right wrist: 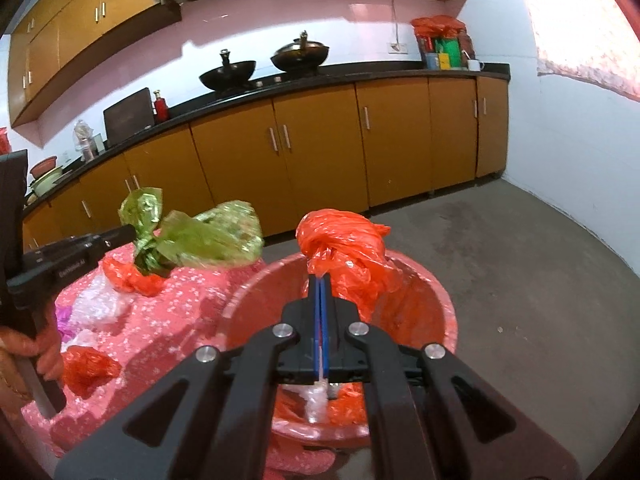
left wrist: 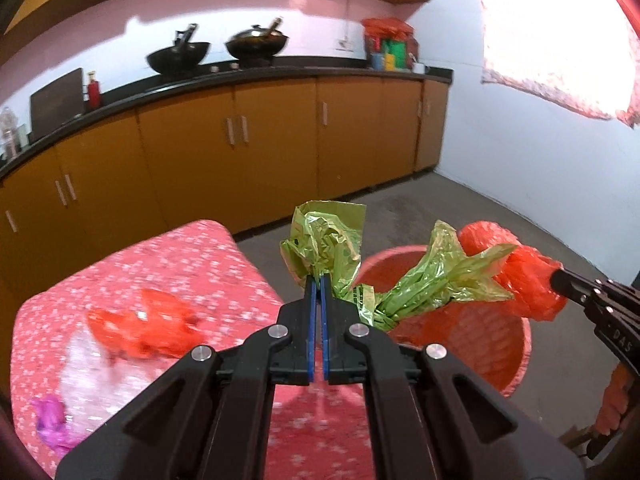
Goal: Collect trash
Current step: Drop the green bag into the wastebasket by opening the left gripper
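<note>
Left gripper (left wrist: 319,280): the blue-padded fingers are clenched on a green plastic bag (left wrist: 332,240), a thin, glossy, crumpled film. The bag fans upward from the fingertips and trails to the right in a twisted tail. In the right wrist view the same green plastic bag (right wrist: 200,236) hangs from the left gripper (right wrist: 130,233) above the edge of the surface.

Right gripper (right wrist: 321,278): the fingers are clenched on an orange plastic bag (right wrist: 344,248), a wrinkled, translucent film bunched into a knotted lump. The bag sits above the opening of the red bucket (right wrist: 444,308). In the left wrist view the right gripper (left wrist: 558,278) holds the orange plastic bag (left wrist: 524,276) just beside the tail of the green bag; whether the two films touch cannot be told.

Red bucket (left wrist: 516,360): round, smooth plastic wall with ribbed inner texture, standing on the grey concrete floor (right wrist: 520,260) just beside the surface. Crumpled orange and clear film lies inside it.

Surface (left wrist: 192,256): covered with a pink cloth printed with small white flecks, corners rounded. On it lie loose trash items:
- crumpled orange film (left wrist: 144,328), blurred
- clear, shiny wrap (left wrist: 92,376)
- small purple film scrap (left wrist: 50,426)
- a second orange film piece (right wrist: 88,368), near the holder's left hand (right wrist: 40,356)
</note>
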A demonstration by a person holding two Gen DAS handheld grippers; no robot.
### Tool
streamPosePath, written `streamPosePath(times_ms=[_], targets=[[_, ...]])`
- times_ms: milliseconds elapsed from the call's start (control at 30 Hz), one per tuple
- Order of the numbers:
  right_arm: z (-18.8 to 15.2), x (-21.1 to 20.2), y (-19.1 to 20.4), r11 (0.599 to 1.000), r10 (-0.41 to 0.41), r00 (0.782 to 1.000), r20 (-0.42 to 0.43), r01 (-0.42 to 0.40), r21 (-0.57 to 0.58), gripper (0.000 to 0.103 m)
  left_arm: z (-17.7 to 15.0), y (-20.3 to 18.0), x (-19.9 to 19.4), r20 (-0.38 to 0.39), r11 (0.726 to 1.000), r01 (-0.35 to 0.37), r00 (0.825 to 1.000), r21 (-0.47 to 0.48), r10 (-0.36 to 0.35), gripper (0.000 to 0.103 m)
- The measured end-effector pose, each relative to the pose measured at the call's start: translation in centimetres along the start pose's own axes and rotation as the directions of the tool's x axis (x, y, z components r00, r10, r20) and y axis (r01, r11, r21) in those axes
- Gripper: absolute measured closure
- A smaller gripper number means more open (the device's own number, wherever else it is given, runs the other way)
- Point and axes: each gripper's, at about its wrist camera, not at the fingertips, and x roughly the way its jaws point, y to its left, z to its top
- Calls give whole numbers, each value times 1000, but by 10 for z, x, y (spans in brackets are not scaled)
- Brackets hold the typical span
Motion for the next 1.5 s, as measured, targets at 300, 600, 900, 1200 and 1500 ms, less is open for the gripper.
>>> streamPosePath(times_ms=[300,600,900,1200,1500], targets=[[-6,13,-17,1000,-8,1000,-21,9,23,100,-12,-30,28,-61,999,33,998,25,-31,101],[-6,23,-25,999,-1,1000,-30,2,35,100,-14,-51,49,-94,997,67,994,46,-63,101],[-11,26,-27,1000,6,999,-43,-5,26,82,-15,-56,61,-126,995,98,988,31,-94,94],[-8,19,-20,1000,15,999,-35,-15,22,81,-11,-40,49,-103,998,60,993,-5,-60,80],[-4,19,5,998,55,998,-32,-55,-7,80,-8,5,17,-59,998,-19,998,-65,15,73]])
